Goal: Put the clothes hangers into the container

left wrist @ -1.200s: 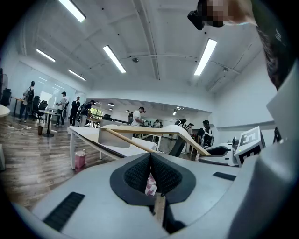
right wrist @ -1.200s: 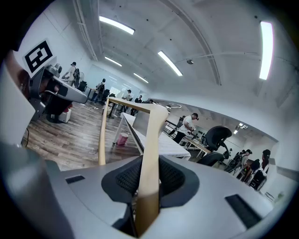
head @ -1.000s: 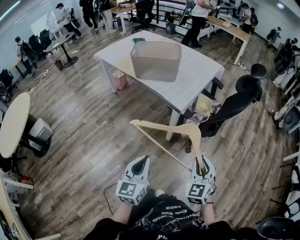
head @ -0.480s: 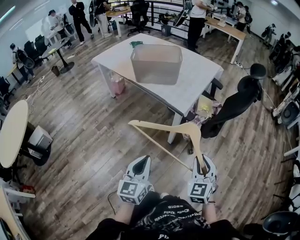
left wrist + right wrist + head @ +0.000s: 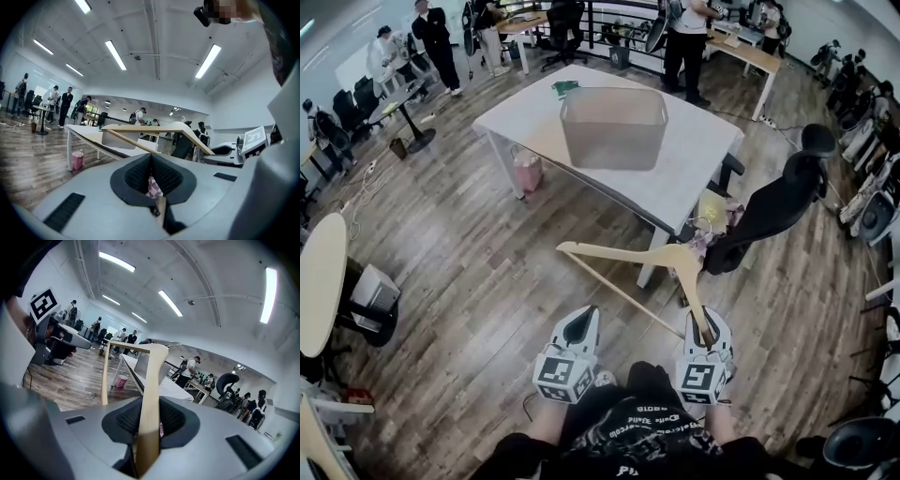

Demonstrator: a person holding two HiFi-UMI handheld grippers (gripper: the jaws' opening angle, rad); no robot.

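Wooden hanger (image 5: 628,250), 1 arm pinched between right gripper (image 5: 705,330) fingers, left gripper (image 5: 581,324) fingers together, empty

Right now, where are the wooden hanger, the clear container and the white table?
wooden hanger (image 5: 628,251), head view, on its upper arm.
clear container (image 5: 614,141), head view, on its front wall.
white table (image 5: 694,164), head view, on bare tabletop.
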